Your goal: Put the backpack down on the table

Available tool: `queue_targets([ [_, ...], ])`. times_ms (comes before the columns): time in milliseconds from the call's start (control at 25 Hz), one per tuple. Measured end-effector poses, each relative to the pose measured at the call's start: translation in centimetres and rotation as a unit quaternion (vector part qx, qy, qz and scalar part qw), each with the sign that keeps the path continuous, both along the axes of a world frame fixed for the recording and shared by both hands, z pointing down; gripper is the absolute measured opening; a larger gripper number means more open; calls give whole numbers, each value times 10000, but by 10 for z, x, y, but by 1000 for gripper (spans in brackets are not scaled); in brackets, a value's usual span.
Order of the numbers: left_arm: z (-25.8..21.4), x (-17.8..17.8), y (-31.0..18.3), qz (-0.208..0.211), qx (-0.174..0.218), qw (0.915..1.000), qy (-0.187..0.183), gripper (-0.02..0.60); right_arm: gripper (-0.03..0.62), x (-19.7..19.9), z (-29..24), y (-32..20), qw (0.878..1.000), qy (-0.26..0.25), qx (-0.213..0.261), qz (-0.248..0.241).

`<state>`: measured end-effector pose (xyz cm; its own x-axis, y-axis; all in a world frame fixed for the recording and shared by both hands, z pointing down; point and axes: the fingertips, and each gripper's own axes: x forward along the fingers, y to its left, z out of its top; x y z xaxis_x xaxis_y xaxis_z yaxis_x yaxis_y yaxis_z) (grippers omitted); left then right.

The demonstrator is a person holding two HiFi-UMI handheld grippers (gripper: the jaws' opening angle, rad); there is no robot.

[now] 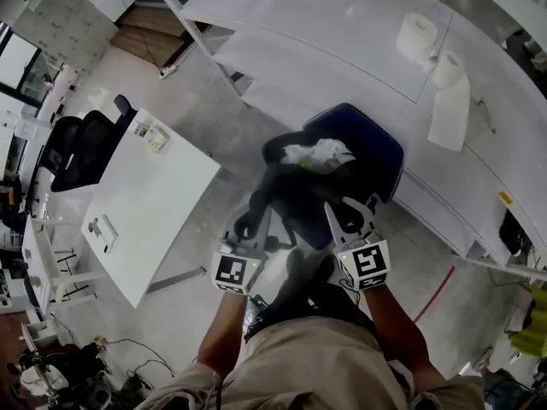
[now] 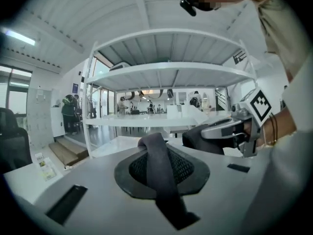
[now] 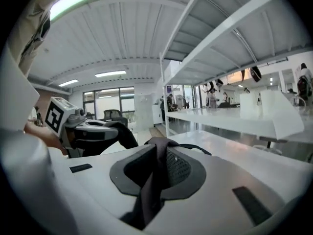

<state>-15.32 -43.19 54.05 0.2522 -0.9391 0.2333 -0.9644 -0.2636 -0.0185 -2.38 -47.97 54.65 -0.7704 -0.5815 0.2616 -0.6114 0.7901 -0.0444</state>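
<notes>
Left gripper [image 1: 254, 216] pinches the left strap [image 2: 164, 180], jaws nearly closed; right gripper [image 1: 349, 216] likewise clamps the right strap [image 3: 149, 180]. Backpack [image 1: 363, 148] hangs just ahead.

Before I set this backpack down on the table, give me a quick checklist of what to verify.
1. Left hand-held gripper clamped on the left-hand strap: ok.
2. Right hand-held gripper clamped on the right-hand strap: ok.
3. Backpack already over the table: cannot tell from the head view.
4. Bare landing spot on the table: ok, to the left of the paper rolls.
5. Contents secure: cannot tell; a white crumpled wad sits at the backpack's top.
</notes>
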Motion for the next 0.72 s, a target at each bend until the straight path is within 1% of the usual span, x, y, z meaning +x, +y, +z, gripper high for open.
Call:
queue_targets([
  [160,-66,-28,23,-292,522,9982,-36,49,64,-35,-72,-1,9979,-245,505,-313],
  [240,-95,-44,37,-483,749,9960,-107,49,64,-54,-100,4,9958,-392,652,-518],
  [400,-142,-83,64,-876,1029,9904,-299,49,64,-99,-144,20,9892,-678,857,-978],
  [520,-170,-121,90,-1268,1239,9833,-411,50,64,-144,-168,38,9824,-849,915,-1388],
  [720,-206,-193,145,-1969,1507,9661,-716,51,64,-229,-195,83,9665,-1059,956,-2134],
])
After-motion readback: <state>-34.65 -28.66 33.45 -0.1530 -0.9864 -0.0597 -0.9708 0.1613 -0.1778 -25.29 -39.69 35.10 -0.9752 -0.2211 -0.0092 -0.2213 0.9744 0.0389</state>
